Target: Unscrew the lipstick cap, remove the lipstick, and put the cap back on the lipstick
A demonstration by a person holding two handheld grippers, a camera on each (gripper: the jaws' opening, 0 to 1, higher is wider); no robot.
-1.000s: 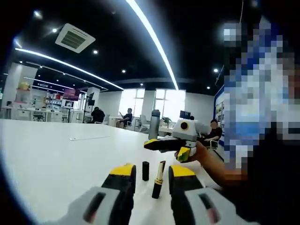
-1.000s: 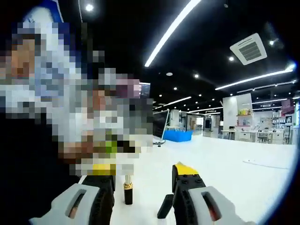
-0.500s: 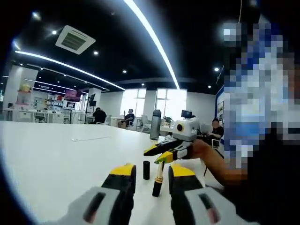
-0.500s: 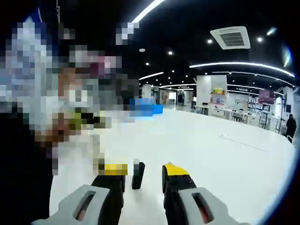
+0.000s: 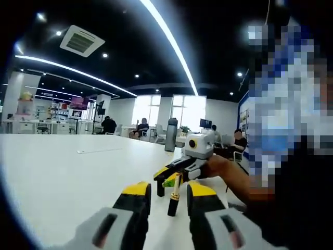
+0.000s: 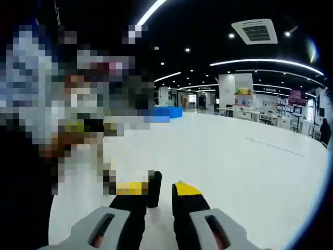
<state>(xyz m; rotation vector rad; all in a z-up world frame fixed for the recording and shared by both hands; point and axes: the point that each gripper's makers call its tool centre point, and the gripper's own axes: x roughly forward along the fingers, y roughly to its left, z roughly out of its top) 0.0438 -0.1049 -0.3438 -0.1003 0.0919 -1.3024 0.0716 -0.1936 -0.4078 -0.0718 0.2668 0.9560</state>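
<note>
Fetching the cap (image 6: 154, 188), by the look of it: right gripper (image 6: 155, 188) closing around that small black piece standing on the white table (image 6: 223, 161), jaws narrow, contact not clearly seen. Left gripper (image 5: 169, 189) set open either side of the uncapped lipstick (image 5: 174, 196), upright on the table just beyond the tips, not pinched. Next, probably: pinch, lift, align over the lipstick. Hard to judge whether the cap is actually clamped; mosaic hiding much nearby.
</note>
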